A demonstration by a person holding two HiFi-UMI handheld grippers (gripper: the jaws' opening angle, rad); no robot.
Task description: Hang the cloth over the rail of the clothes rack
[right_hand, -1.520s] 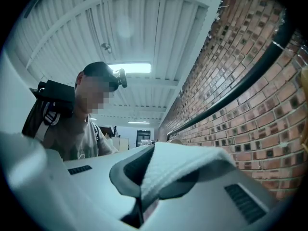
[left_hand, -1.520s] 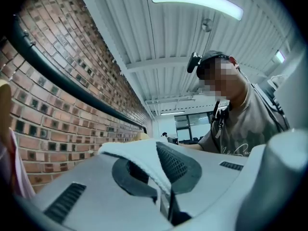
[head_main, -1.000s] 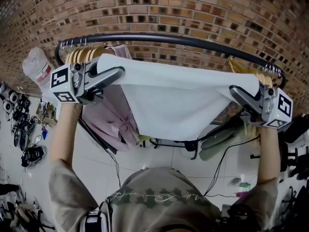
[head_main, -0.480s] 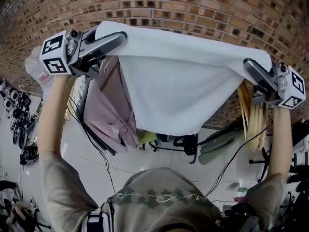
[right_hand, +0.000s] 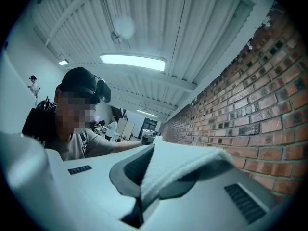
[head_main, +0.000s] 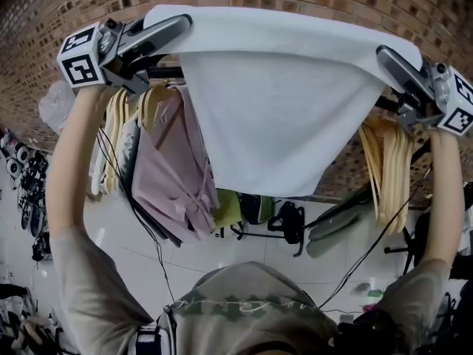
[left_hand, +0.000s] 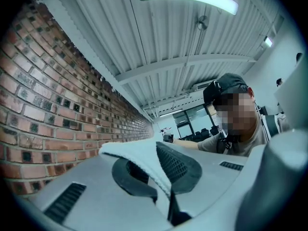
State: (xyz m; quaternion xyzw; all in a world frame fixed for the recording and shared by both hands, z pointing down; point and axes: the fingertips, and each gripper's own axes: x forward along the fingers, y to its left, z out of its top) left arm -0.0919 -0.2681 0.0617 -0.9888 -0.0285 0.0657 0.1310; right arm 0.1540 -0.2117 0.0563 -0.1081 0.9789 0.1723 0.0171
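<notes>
Head view: white cloth held high between my two tools, with the rail just below them and the cloth not over it yet.

My left tool [head_main: 177, 26] and right tool [head_main: 386, 56] are each clamped on a top corner of the cloth [head_main: 273, 102]. It spans between them and hangs below, on my side of the rail [head_main: 164, 73]. I see three risks. Only a thin edge sits in each tool, so a tug could pull a corner free. The hanging part could catch on the wooden hangers [head_main: 384, 168] under my right tool or the pink garment [head_main: 166, 168] under my left. If one tool travels further than the other, the cloth could land lopsided and slide off.
</notes>
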